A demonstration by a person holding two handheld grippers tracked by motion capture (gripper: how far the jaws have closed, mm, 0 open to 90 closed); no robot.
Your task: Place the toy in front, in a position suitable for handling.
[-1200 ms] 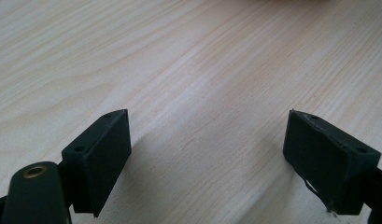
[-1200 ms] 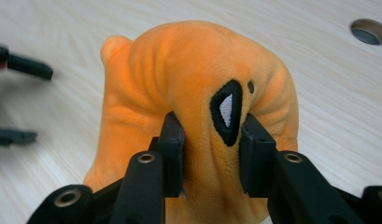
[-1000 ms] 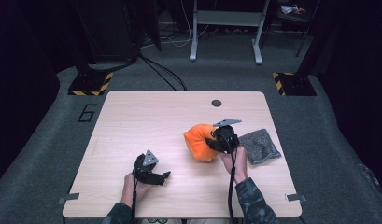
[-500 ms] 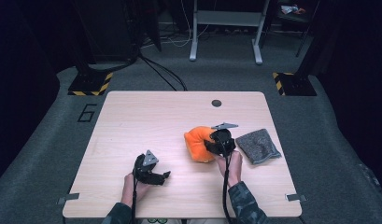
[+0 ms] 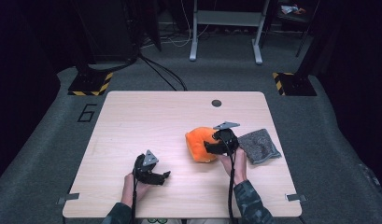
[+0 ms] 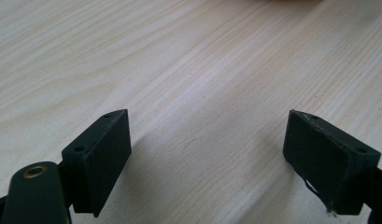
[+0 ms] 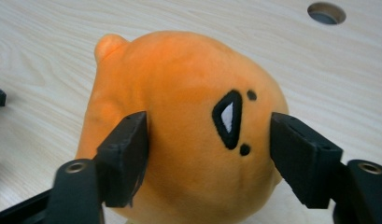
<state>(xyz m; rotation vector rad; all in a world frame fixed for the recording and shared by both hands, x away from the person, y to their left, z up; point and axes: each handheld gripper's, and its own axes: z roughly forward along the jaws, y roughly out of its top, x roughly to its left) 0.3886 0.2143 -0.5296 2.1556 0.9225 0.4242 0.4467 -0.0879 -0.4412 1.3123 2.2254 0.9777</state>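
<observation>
An orange plush toy (image 5: 198, 142) with a small black-and-white embroidered mark (image 7: 228, 119) lies on the wooden table (image 5: 146, 121), right of centre. My right gripper (image 5: 209, 145) reaches it from the right. In the right gripper view the plush (image 7: 179, 116) sits between the jaws of that gripper (image 7: 207, 119). The jaws have just been opening; the pads stand at the toy's sides without squeezing it. My left gripper (image 5: 164, 178) rests near the front edge, left of the toy. Its jaws (image 6: 206, 116) are wide open over bare wood.
A grey cloth (image 5: 258, 145) lies flat just right of the right gripper. A round hole (image 5: 216, 103) sits in the tabletop at the far side, also seen beyond the plush (image 7: 325, 13). Dark floor, stands and cables surround the table.
The right gripper and hand have shifted slightly toward the near edge, staying at the plush. The left gripper has not moved.
</observation>
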